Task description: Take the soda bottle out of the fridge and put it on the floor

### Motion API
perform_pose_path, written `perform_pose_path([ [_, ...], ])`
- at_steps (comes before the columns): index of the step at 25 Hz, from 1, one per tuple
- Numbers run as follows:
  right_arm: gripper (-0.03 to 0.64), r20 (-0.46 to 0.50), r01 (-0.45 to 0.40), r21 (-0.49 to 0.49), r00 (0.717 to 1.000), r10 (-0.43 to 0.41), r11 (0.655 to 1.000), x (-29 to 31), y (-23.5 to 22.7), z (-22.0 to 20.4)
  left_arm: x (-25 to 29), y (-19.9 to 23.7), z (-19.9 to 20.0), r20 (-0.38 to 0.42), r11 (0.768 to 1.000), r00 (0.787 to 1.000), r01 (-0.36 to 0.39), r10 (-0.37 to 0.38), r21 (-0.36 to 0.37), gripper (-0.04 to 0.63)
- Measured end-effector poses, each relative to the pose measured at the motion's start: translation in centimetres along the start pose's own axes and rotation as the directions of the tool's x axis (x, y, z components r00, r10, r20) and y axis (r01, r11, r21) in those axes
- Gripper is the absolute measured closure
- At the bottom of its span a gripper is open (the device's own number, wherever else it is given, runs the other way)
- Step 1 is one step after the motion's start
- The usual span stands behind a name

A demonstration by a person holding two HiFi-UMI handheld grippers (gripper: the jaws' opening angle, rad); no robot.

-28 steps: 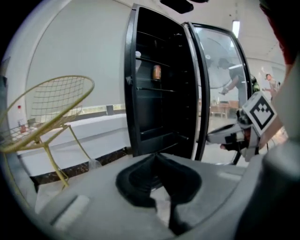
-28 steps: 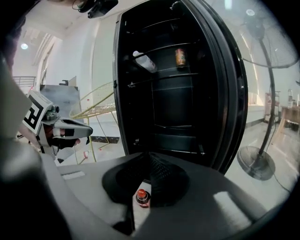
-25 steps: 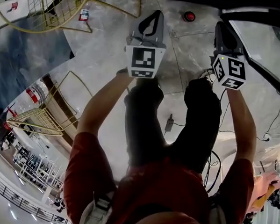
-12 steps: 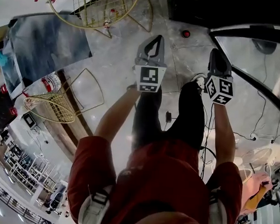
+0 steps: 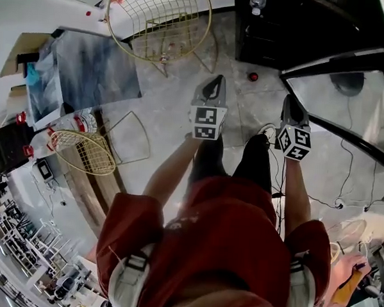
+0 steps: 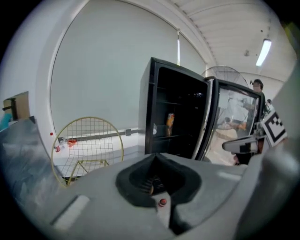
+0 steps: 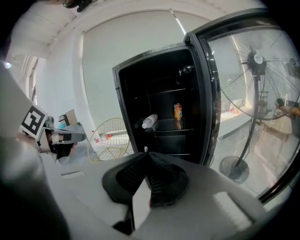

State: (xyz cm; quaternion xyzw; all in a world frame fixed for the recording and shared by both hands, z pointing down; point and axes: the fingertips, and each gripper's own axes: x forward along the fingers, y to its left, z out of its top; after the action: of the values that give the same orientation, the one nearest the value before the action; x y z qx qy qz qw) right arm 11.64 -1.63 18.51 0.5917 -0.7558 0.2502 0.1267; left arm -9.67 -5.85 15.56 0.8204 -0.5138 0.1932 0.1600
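The soda bottle (image 7: 149, 121) is lying on its side on a fridge (image 7: 125, 117) shelf beside an orange can (image 7: 178, 111), so a careless reach is risking rolling it or toppling the can. Its long axis is running level, cap pointing left. The left hand-held gripper (image 6: 155, 157) and right hand-held gripper (image 7: 147, 154) are both hanging closed and empty.

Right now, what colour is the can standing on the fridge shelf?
Orange; the can shows best in the right gripper view.

Orange soda bottle (image 7: 178, 111) upright on a shelf — black fridge (image 7: 164, 75) open
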Motion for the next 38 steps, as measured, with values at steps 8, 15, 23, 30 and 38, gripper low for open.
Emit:
perform_pose_path([
  [8, 0.617, 0.046, 0.049, 0.005, 0.998, -0.049, 0.999, -5.2, 1.0, 6.1, -4.2, -0.5, 4.8, 0.019, 1.000, 1.000, 0.013, -0.012, -0.022, 0.597],
  [15, 0.617, 0.167, 0.036, 0.109, 0.984, -0.054, 0.993, -7.8, 1.3, 11.7, -5.1, -1.8, 7.8, 0.015, 0.998, 1.000, 0.019, -0.018, -0.052, 0.597],
  [23, 0.617, 0.231, 0.007, 0.103, 0.972, -0.030, 0.995, -10.8, 2.3, 17.6, -8.7, -3.6, 14.9, 0.133, 0.999, 0.990, 0.047, -0.044, -0.015, 0.597],
  [30, 0.617, 0.315, -0.004, -0.003, 0.949, 0.005, 1.000, -13.1, 3.0, 22.2, -11.0, -4.5, 21.4, 0.303, 0.999, 0.953, 0.021, -0.032, 0.041, 0.597],
  [38, 0.617, 0.313, 0.031, -0.045, 0.950, -0.015, 0.999, -13.8, 3.5, 21.7, -11.5, -4.1, 21.2, 0.277, 0.998, 0.961, -0.003, -0.016, 0.069, 0.597],
])
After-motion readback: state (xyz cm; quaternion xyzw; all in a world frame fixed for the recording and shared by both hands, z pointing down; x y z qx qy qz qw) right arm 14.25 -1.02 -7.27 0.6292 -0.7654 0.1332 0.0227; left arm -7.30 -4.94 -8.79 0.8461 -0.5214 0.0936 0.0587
